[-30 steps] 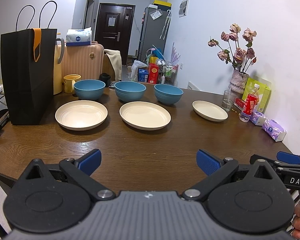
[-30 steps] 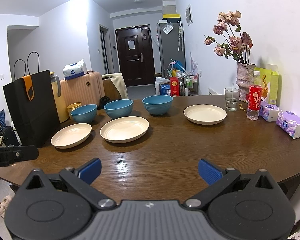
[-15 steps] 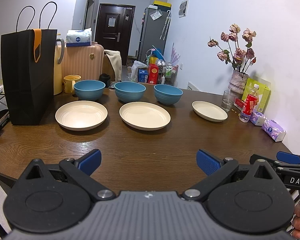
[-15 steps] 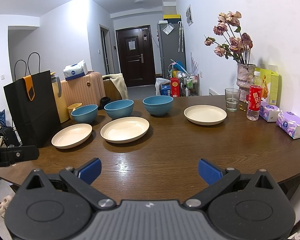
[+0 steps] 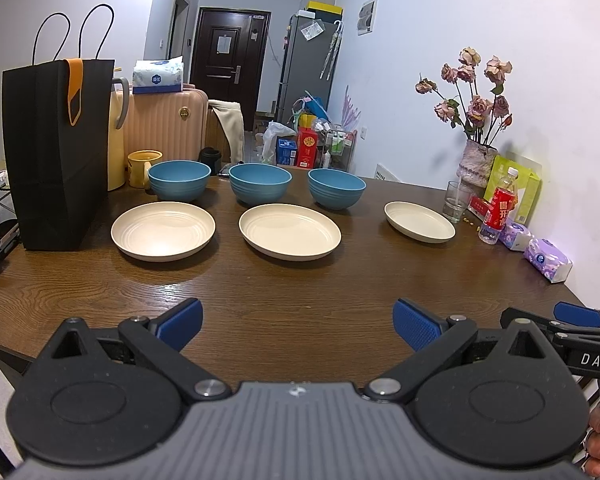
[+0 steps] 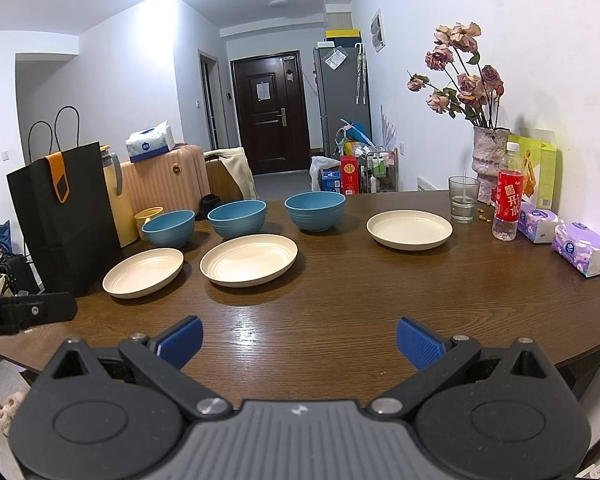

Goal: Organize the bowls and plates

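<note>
Both grippers wide, holding nothing, above the table's near edge
Left gripper (image 5: 296,320) and right gripper (image 6: 298,338) face the table (image 6: 340,304); three blue bowls (image 5: 260,184) stand behind the cream plates (image 5: 290,232).

Black hand-held gripper (image 5: 296,322), blue ribbed pads (image 5: 414,323), silver screws

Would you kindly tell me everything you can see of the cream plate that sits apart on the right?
The lone plate is round, cream, shallow, with a low raised rim and faint rings inside; it looks like matte plastic. It is empty and lies flat, upright, on the wooden table, touching nothing else. It sits right of the nearest blue bowl and left of the glass. Neither gripper is near it.
</note>
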A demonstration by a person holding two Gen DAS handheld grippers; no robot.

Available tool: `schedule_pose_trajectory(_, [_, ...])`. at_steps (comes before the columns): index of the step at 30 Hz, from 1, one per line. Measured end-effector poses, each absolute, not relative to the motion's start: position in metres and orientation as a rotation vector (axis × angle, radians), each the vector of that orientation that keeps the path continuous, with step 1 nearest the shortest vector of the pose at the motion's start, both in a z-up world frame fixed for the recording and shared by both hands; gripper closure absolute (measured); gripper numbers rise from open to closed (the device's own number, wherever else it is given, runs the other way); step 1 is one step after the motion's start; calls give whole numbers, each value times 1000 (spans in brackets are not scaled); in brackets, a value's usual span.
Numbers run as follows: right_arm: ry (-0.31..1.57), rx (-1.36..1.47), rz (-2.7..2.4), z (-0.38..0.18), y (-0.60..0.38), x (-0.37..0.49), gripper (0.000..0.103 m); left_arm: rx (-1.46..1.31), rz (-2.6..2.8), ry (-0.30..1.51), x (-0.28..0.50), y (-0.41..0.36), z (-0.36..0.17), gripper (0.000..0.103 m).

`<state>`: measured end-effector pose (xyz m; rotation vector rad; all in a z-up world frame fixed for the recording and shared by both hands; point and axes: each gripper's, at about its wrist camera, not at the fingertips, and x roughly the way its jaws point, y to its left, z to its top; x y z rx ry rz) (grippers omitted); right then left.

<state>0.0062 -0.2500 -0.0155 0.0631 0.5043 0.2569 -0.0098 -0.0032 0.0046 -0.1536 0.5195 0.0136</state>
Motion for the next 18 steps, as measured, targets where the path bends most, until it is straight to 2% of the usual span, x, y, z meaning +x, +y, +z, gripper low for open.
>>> schedule_pose_trajectory(18, [504,64,258,-17,-251,6,0,-153,15,520,-11,-4,5,0])
